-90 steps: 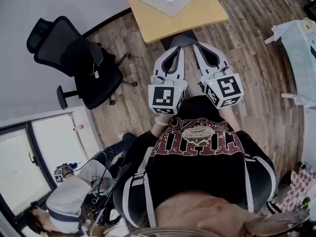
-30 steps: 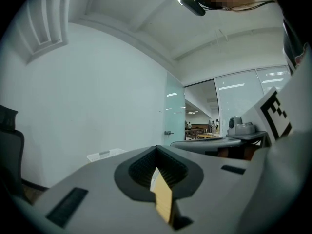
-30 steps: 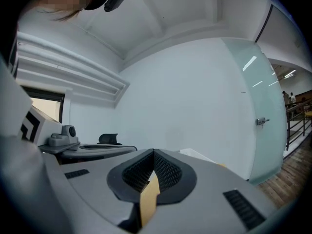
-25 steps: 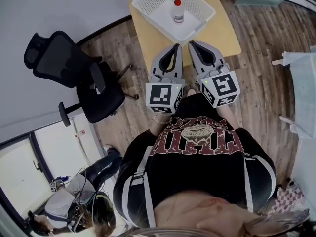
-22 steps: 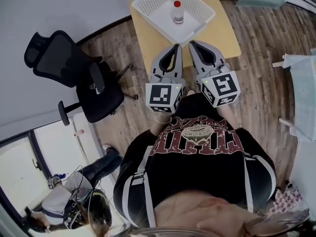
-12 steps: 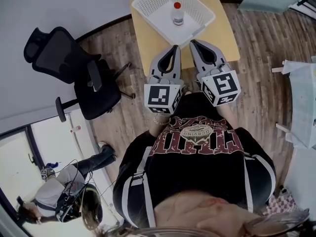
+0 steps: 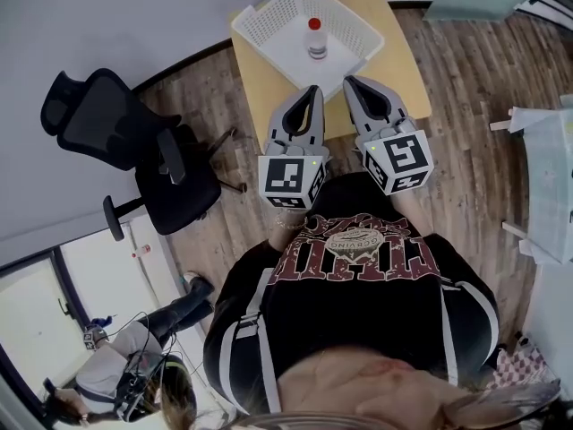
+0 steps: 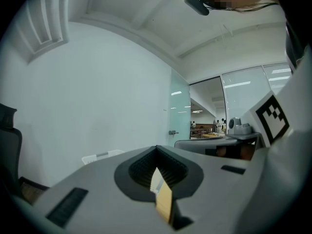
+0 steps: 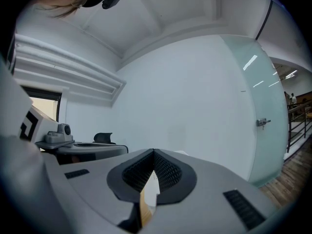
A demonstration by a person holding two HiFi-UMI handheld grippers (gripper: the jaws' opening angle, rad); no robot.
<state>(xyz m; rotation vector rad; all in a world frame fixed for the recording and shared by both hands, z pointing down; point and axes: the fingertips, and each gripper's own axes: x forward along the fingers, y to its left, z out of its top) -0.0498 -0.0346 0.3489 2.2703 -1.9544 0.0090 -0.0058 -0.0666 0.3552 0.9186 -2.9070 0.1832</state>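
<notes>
Both tools are pressed together. The left gripper (image 7: 313, 89) and right gripper (image 7: 350, 81) hang side by side above the near edge of the table (image 7: 399, 77), tips meeting on nothing (each gripper view shows only a sliver of surface through the slit behind the tips). Nearest to them is the basket (image 7: 267, 11), just beyond the tips, with a bottle (image 7: 314, 39) standing upright near its middle.

As I judge the risks, the table top looks smooth, so a light basket nudged by shut jaws could skate toward the far edge. The bottle is tall, narrow and unsupported, so a bump to the basket wall could topple it. Jaws that come down shut would knock it over, not take it.

The floor (image 7: 470, 88) is streaked wood plank. The table is a pale yellow slab with a square outline. A black office chair (image 7: 134, 141), padded and on casters, stands well apart at the left. The basket is white plastic lattice with sloping walls. The bottle is clear, round and red-capped.
</notes>
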